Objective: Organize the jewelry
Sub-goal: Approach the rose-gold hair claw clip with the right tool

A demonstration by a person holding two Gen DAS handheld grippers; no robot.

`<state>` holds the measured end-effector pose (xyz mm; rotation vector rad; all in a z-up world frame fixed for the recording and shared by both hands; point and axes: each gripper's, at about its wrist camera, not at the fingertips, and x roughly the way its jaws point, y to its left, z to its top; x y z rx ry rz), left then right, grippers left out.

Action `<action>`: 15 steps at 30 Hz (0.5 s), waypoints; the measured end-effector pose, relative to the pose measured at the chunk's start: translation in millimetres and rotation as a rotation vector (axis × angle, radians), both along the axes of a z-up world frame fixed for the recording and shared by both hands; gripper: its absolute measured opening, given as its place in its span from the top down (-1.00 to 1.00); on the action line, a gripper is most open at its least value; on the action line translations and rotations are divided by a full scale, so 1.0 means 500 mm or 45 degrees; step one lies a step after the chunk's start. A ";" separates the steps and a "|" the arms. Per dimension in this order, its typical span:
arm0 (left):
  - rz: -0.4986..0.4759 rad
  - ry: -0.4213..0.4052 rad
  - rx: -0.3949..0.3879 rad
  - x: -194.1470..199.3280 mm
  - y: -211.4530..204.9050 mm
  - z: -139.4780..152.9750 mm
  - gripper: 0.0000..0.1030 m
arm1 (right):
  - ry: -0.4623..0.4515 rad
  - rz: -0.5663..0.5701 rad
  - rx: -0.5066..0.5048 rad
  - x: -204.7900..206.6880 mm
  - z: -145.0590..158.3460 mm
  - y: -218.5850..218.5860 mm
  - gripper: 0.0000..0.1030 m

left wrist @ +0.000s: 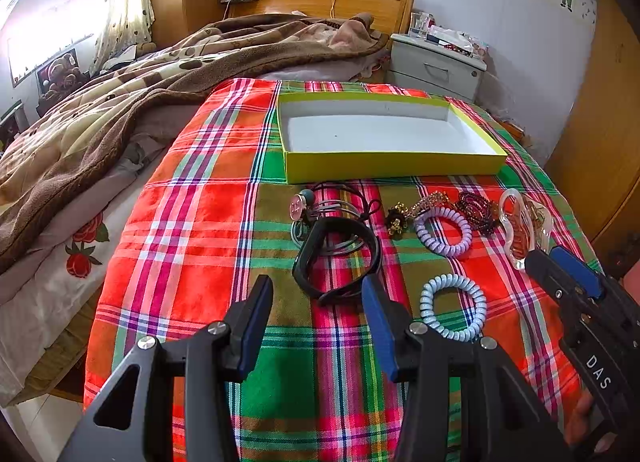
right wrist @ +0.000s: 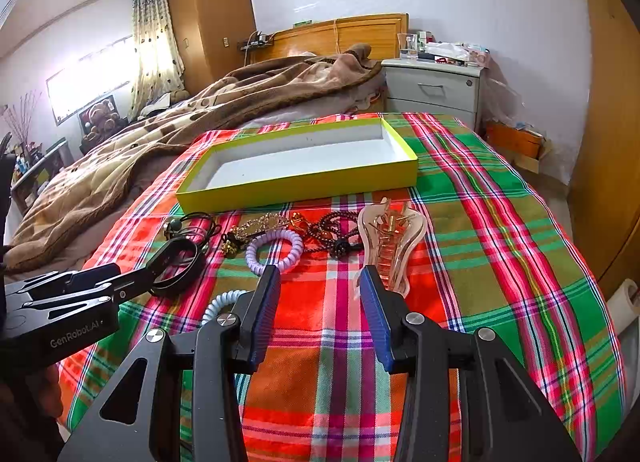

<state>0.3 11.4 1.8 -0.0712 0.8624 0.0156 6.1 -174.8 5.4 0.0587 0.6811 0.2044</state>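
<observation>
Box empty, all jewelry on cloth; nothing done yet. My L gripper + R gripper: jaws wide, holding nothing.

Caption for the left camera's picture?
Open left tool above a black band on a plaid cloth; yellow box empty.

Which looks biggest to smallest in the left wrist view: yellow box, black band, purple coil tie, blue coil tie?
1. yellow box
2. black band
3. blue coil tie and purple coil tie: alike; blue appears slightly larger, but it lies nearer the camera.
</observation>
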 end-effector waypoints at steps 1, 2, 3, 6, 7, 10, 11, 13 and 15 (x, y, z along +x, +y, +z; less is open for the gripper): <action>0.002 -0.002 0.001 0.000 0.000 0.000 0.06 | 0.000 -0.001 0.000 0.000 0.000 0.000 0.18; 0.001 -0.005 0.001 0.000 0.000 0.001 0.06 | 0.000 -0.001 0.000 0.000 0.001 0.000 0.18; 0.000 -0.003 0.001 0.001 -0.001 0.000 0.06 | 0.000 -0.002 0.000 0.000 0.001 0.000 0.18; -0.001 -0.003 0.003 0.001 -0.002 0.000 0.06 | -0.003 -0.002 -0.001 -0.001 0.002 0.000 0.18; 0.000 -0.001 0.003 0.001 -0.001 0.000 0.06 | -0.003 -0.002 -0.002 -0.001 0.002 0.000 0.18; 0.001 -0.002 0.006 0.001 -0.001 0.000 0.06 | -0.005 -0.003 0.000 -0.001 0.003 0.000 0.18; 0.002 -0.004 0.005 0.001 0.000 0.001 0.06 | -0.005 -0.004 -0.001 -0.001 0.003 0.000 0.18; 0.000 0.000 0.006 0.001 -0.001 0.001 0.06 | -0.006 -0.004 0.001 -0.001 0.004 -0.001 0.18; 0.001 -0.003 0.006 0.000 -0.002 0.001 0.06 | -0.007 -0.006 0.000 0.000 0.005 -0.002 0.18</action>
